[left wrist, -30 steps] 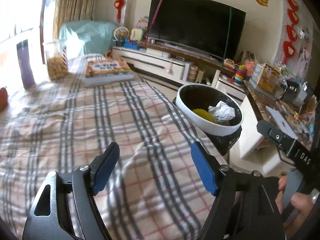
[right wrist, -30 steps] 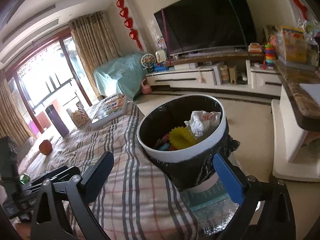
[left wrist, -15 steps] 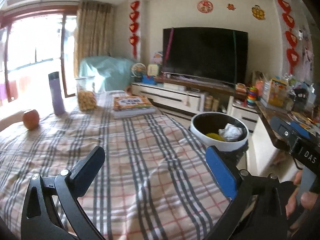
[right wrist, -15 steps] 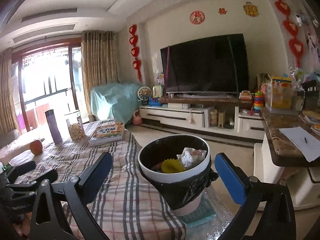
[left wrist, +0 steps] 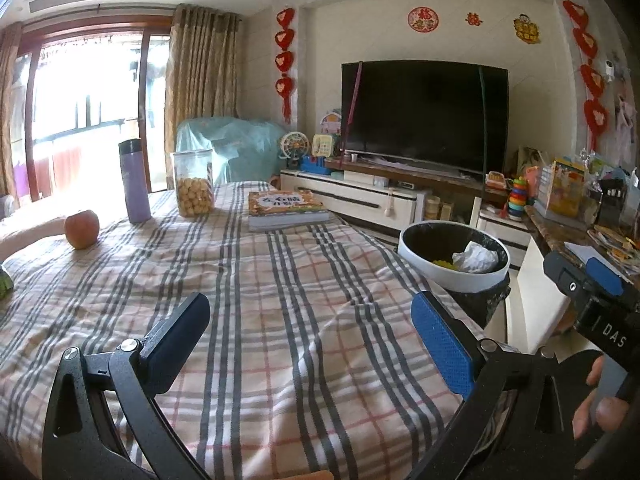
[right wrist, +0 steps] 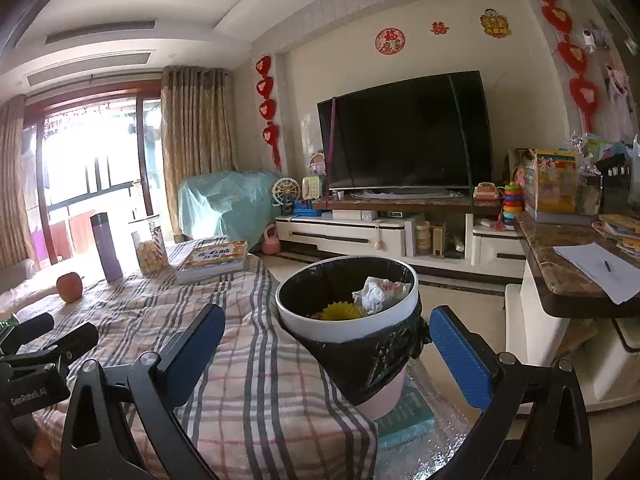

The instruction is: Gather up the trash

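- left gripper (left wrist: 310, 332) over the plaid tablecloth (left wrist: 256, 304), jaws wide apart, having just opened further; nothing between them, only bare cloth.
- right gripper (right wrist: 326, 356) also spread wide, empty; blue pads either side of the bin as seen from its wrist camera, not touching it.
- trash bin (right wrist: 348, 320): white round rim, black liner bag hanging over the outside, standing on the floor just off the table's edge on a teal mat (right wrist: 404, 420).
- In the left view the trash bin (left wrist: 454, 262) sits ahead and to the right of the left gripper, beyond the table edge, apart from the right-side pad.
- Inside the bin: crumpled white paper (right wrist: 376, 294) on top, yellow ridged item (right wrist: 338, 312) beside it, a bit of pink underneath, hard to tell what. Same paper (left wrist: 476, 258) and yellow item (left wrist: 442, 264) show in the left view.
- The right gripper's body shows at the right edge of the left view, a person's fingers (left wrist: 592, 404) around its handle. The left gripper's black fingers show at the left edge of the right view.
- Far end of table, well away from both grippers: apple (left wrist: 82, 229), purple flask (left wrist: 134, 181), clear jar of round snacks (left wrist: 193, 189), book stack with orange cover (left wrist: 286, 210).
- Green object at the left table edge, cut off, can't tell what.
- Background: TV (left wrist: 424, 114) on a low cabinet, red heart decorations on the wall, cluttered counter at right.
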Motion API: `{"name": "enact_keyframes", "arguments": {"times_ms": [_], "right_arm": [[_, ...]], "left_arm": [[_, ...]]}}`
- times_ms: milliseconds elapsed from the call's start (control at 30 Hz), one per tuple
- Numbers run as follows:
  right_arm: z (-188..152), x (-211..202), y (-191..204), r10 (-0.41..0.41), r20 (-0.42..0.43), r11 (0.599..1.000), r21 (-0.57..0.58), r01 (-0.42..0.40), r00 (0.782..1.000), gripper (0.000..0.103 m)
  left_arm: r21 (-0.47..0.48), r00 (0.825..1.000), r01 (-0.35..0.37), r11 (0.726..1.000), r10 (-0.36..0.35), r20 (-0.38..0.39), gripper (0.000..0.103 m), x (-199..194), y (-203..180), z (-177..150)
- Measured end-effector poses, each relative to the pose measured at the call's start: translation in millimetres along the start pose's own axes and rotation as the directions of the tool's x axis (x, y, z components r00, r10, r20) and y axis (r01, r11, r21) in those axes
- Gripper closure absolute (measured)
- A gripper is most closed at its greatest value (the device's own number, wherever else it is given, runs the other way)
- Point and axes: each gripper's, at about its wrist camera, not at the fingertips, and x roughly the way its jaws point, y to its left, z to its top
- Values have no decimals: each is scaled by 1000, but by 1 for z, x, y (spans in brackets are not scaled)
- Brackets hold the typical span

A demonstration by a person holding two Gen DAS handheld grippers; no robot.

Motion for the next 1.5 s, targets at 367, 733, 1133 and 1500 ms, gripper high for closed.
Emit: {"name": "enact_keyframes", "arguments": {"times_ms": [367,733,1133,1500], "right_arm": [[-1,-5,5,27,-14,1000,8,-27,1000,0],[-1,-6,6,35,-18,999,19,-35,999,0],[-2,-6,7,37,-26,999,21,-36,999,0],[-2,-6,7,39,-28,999,22,-38,999,0]], "left_arm": [[8,1000,-6,1000,6,15,0,-9,0,-1],[13,1000,-9,1000,9,24,0,-11,-1,-2],[19,1000,-8,1000,8,18,0,-10,-1,-3],[22,1000,-5,1000,5,18,0,-10,-2,-3]]}}
